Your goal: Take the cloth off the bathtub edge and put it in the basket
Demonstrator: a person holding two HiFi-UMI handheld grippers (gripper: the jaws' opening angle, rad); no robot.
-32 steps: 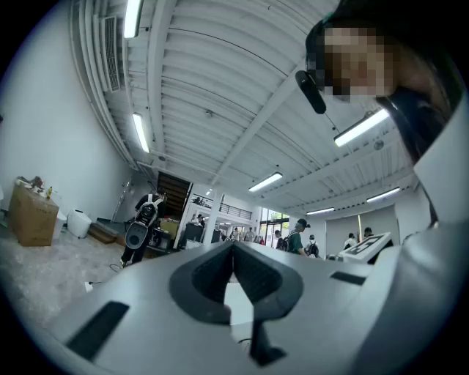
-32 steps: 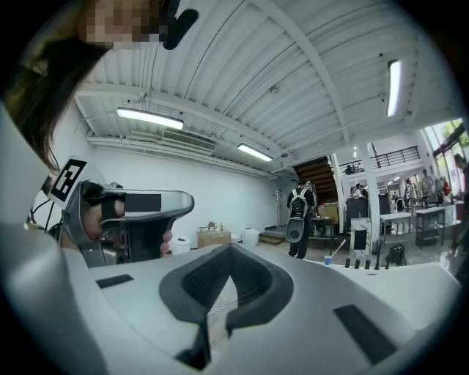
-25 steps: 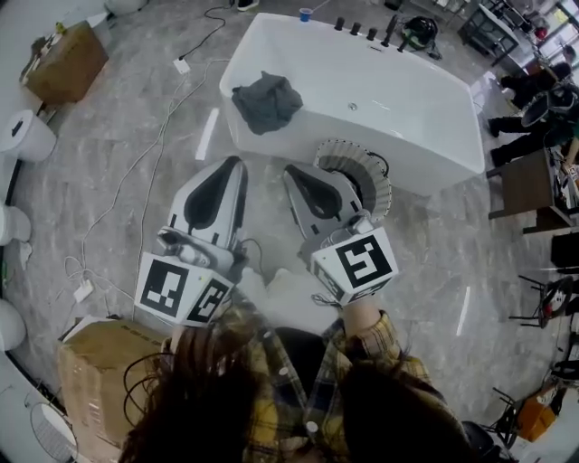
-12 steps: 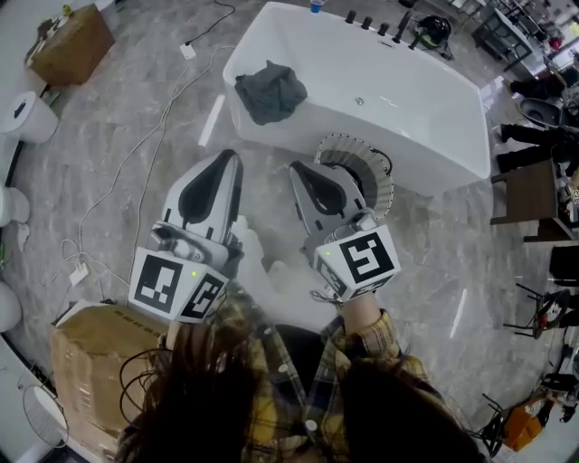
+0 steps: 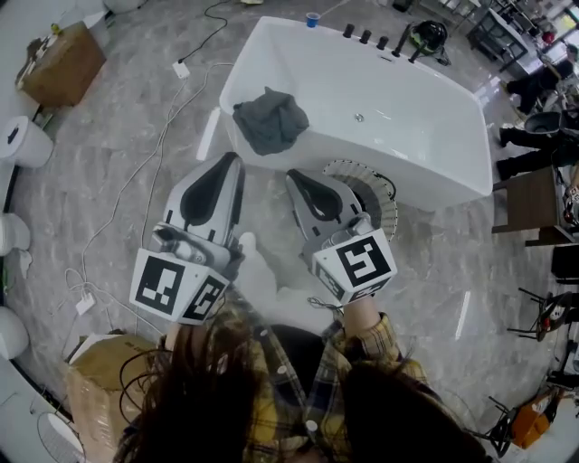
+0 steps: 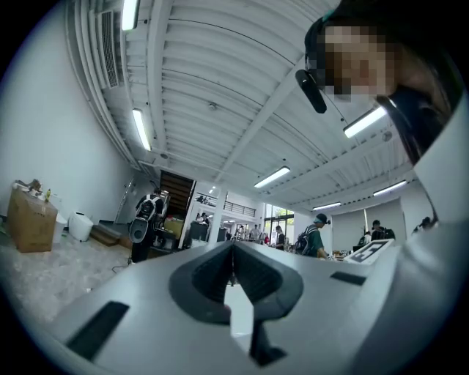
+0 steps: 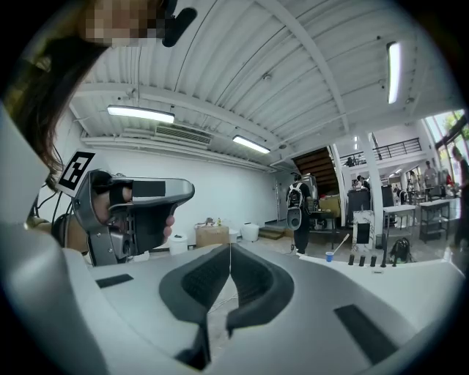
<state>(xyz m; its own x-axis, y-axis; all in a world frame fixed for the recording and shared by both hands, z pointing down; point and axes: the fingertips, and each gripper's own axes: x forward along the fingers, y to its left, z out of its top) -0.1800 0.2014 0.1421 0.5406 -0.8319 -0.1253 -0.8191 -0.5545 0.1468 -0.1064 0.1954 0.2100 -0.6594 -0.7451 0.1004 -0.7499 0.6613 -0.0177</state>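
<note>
A crumpled grey cloth (image 5: 269,120) hangs over the left end of the white bathtub (image 5: 425,118). A round ribbed basket (image 5: 378,192) stands on the floor against the tub's near side, partly hidden behind my right gripper. Both grippers are held side by side, short of the tub and pointing toward it. The left gripper (image 5: 236,159) is just below the cloth and apart from it; its jaws (image 6: 233,246) are shut with nothing in them. The right gripper (image 5: 292,174) is also shut and empty (image 7: 230,250), beside the basket's left rim.
Cardboard boxes sit at the far left (image 5: 63,61) and near left (image 5: 104,384). Cables (image 5: 154,172) run over the marble floor left of the tub. Taps (image 5: 366,38) and a blue cup (image 5: 311,19) line the tub's far rim. A dark table (image 5: 534,194) stands at the right.
The head view has shifted a little, so tub and cloth sit slightly lower in the frame. Both grippers stay shut, side by side, in about the same place.
</note>
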